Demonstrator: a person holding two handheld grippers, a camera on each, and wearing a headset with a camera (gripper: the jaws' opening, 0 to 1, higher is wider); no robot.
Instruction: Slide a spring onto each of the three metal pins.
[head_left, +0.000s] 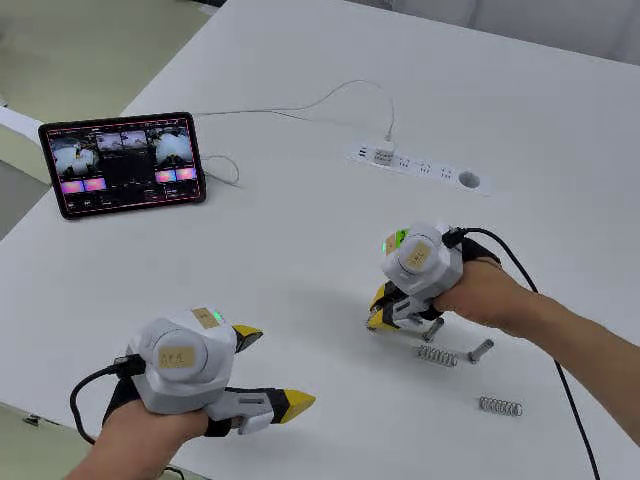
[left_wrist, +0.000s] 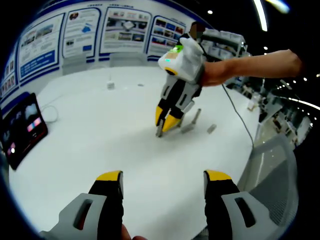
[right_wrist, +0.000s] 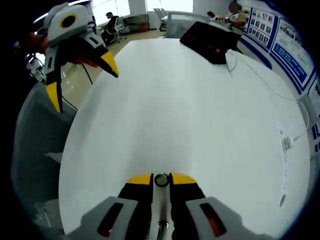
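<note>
Pinching a metal pin (right_wrist: 161, 180) in the right gripper (head_left: 380, 312) just left of a spring (head_left: 436, 355), holding the left gripper's (head_left: 275, 368) jaws wide apart.

The table (head_left: 300, 260) is plain white. The left gripper (head_left: 275, 368) and right gripper (head_left: 378, 312) have pale grey bodies, black jaws and yellow tips. The spring (head_left: 437, 356) and pin (right_wrist: 161, 180) are silver-grey. The tablet (head_left: 122, 163) is black, with pink patches on its screen.
</note>
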